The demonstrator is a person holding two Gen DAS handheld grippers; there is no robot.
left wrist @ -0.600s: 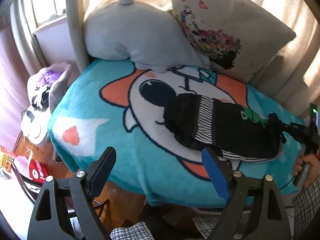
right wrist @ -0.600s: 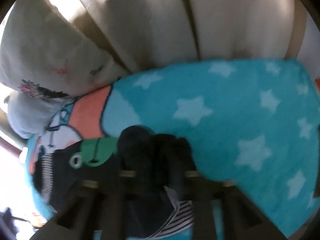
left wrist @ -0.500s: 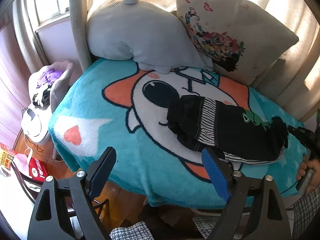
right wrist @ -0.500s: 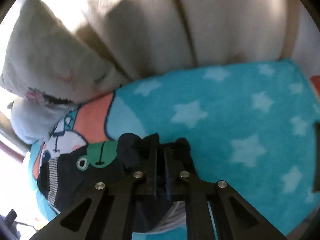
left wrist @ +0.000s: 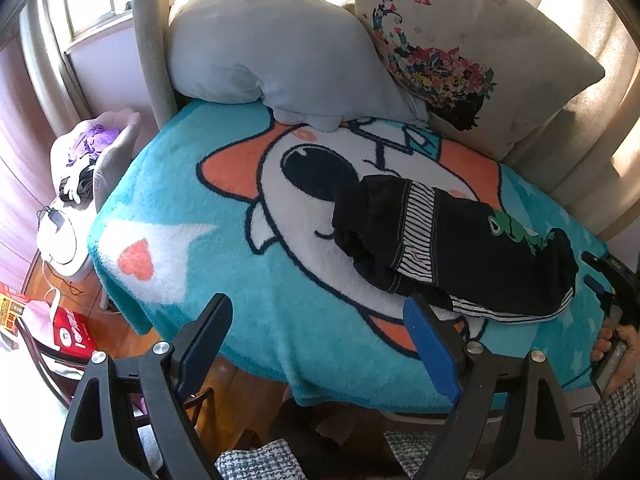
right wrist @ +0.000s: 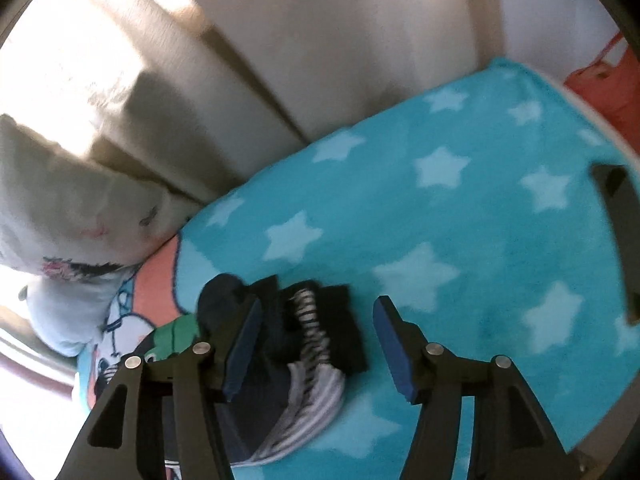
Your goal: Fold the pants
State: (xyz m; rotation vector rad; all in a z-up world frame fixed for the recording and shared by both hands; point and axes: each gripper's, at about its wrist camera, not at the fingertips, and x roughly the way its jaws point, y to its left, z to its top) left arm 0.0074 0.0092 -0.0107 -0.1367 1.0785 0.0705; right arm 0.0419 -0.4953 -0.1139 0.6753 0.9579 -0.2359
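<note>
Fleece blanket (left wrist: 280, 280) background; soft, limp black pants (right wrist: 312, 332) lie between parted right gripper (right wrist: 316, 340) fingers; left gripper (left wrist: 316, 340) likewise parted; hems judged best gripped.

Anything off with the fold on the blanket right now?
The pants are folded but bunched: striped lining spills out at the end by the open right gripper, layers uneven. Left gripper is open and off the cloth.
</note>
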